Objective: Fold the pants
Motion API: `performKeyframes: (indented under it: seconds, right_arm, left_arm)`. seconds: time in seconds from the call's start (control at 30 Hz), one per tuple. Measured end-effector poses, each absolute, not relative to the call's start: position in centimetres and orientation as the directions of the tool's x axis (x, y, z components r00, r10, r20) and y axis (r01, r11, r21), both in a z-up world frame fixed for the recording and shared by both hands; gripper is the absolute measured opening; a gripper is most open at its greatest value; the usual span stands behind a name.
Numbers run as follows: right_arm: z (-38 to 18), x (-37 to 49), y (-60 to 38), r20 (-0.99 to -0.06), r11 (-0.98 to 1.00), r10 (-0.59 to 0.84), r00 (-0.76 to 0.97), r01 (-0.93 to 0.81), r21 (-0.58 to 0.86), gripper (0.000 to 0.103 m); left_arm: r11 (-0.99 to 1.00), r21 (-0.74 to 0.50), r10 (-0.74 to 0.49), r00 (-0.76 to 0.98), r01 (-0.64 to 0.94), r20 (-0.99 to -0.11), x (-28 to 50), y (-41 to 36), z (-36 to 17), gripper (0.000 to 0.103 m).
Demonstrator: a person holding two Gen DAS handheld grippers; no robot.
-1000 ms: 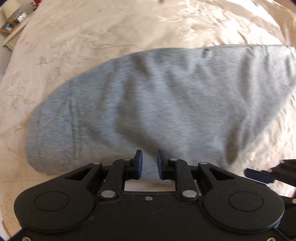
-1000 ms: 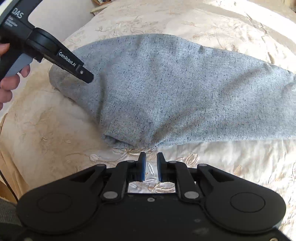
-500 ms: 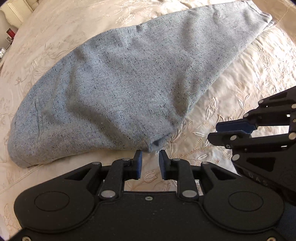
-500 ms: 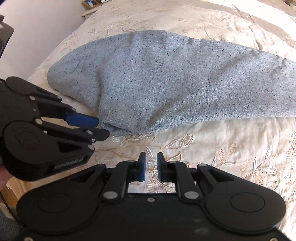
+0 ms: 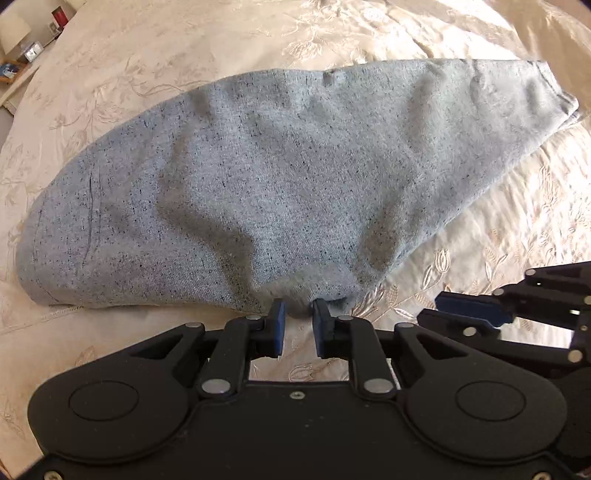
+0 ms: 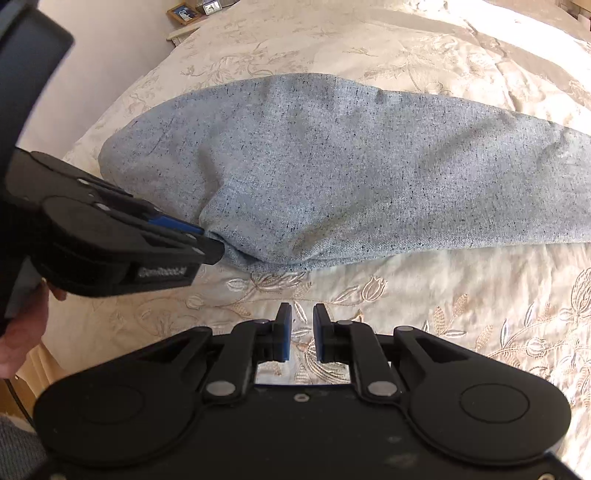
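The grey speckled pants (image 5: 295,177) lie folded lengthwise on the bed, waistband end at the left, leg ends at the far right. They also show in the right wrist view (image 6: 351,173). My left gripper (image 5: 297,314) is open a little, its fingertips at the near crotch corner of the pants, with fabric between the tips. In the right wrist view the left gripper (image 6: 210,243) touches that same corner. My right gripper (image 6: 302,314) is slightly open and empty, over the bedspread just short of the pants' near edge. It also shows in the left wrist view (image 5: 443,306) at the right.
A cream embroidered bedspread (image 6: 443,302) covers the bed. A nightstand with a lamp and small items (image 5: 22,44) stands at the far left. A framed photo and a clock (image 6: 192,11) sit on a ledge by the wall.
My left gripper has moved forward onto the crotch corner of the pants. The right gripper has stayed just short of the near edge.
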State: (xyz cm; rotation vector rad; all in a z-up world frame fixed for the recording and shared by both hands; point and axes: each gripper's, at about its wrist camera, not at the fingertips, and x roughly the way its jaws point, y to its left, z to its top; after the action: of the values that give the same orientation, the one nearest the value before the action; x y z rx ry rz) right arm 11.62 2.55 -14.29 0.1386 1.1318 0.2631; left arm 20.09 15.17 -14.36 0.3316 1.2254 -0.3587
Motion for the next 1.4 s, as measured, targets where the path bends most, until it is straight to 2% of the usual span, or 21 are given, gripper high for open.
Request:
performKeyframes:
  seconds: [0.3,0.37,0.4,0.43,0.53,0.6,0.93,1.0,1.17,1.3,1.4]
  right_arm:
    - [-13.8,12.7,2.8,-0.865,0.96,0.281,0.415,-0.124,0.252,0.015]
    - [-14.0,12.7,2.7,-0.867,0.961,0.275,0.416,-0.12,0.247,0.015]
    - [-14.1,12.7,2.6,-0.867,0.96,0.279,0.413,-0.117,0.253,0.015]
    - [-14.3,12.8,2.5,-0.869,0.96,0.28,0.408,-0.113,0.257,0.015]
    - [-14.5,12.7,2.5,-0.867,0.959,0.284,0.41,-0.12,0.258,0.015]
    - [-14.4,12.9,2.7,-0.859,0.956,0.294,0.419,-0.133,0.262,0.015]
    - [-15.5,17.3,4.2,-0.821,0.952,0.301,0.485,-0.209,0.225,0.014]
    - [-16.3,18.3,3.2,-0.833,0.963,0.264,0.486,-0.181,0.199,0.011]
    - [-18.2,19.5,-3.3,-0.868,0.997,0.068,0.493,0.009,0.083,0.005]
    - [-19.0,19.2,-10.1,-0.873,0.984,-0.101,0.477,0.177,-0.017,0.003]
    - [-18.9,18.7,-14.4,-0.883,0.958,-0.17,0.439,0.284,-0.043,0.003]
  left_arm:
    - [0.857,0.132,-0.013,0.277,0.498,-0.961,19.4,13.6,-17.0,0.032]
    - [0.847,0.162,0.016,0.28,0.506,-0.96,19.4,13.5,-17.6,0.026]
    - [0.853,0.163,0.017,0.286,0.496,-0.958,19.4,13.8,-17.6,0.016]
    - [0.875,0.136,-0.001,0.283,0.464,-0.959,19.7,14.5,-17.5,0.013]
    - [0.932,0.032,-0.063,0.25,0.362,-0.966,20.8,16.7,-16.6,0.012]
    - [0.938,0.007,-0.082,0.24,0.347,-0.967,21.2,17.1,-16.1,0.012]
    - [0.933,0.033,-0.058,0.241,0.358,-0.969,20.9,16.8,-16.2,0.013]
    - [0.931,0.04,-0.05,0.238,0.362,-0.97,20.8,16.5,-16.3,0.013]
    - [0.934,0.053,-0.033,0.233,0.354,-0.972,20.5,16.0,-16.7,0.013]
    - [0.931,0.066,-0.015,0.218,0.358,-0.976,20.1,15.6,-17.2,0.013]
    - [0.9,0.081,0.009,0.166,0.429,-0.986,19.1,15.3,-17.5,0.013]
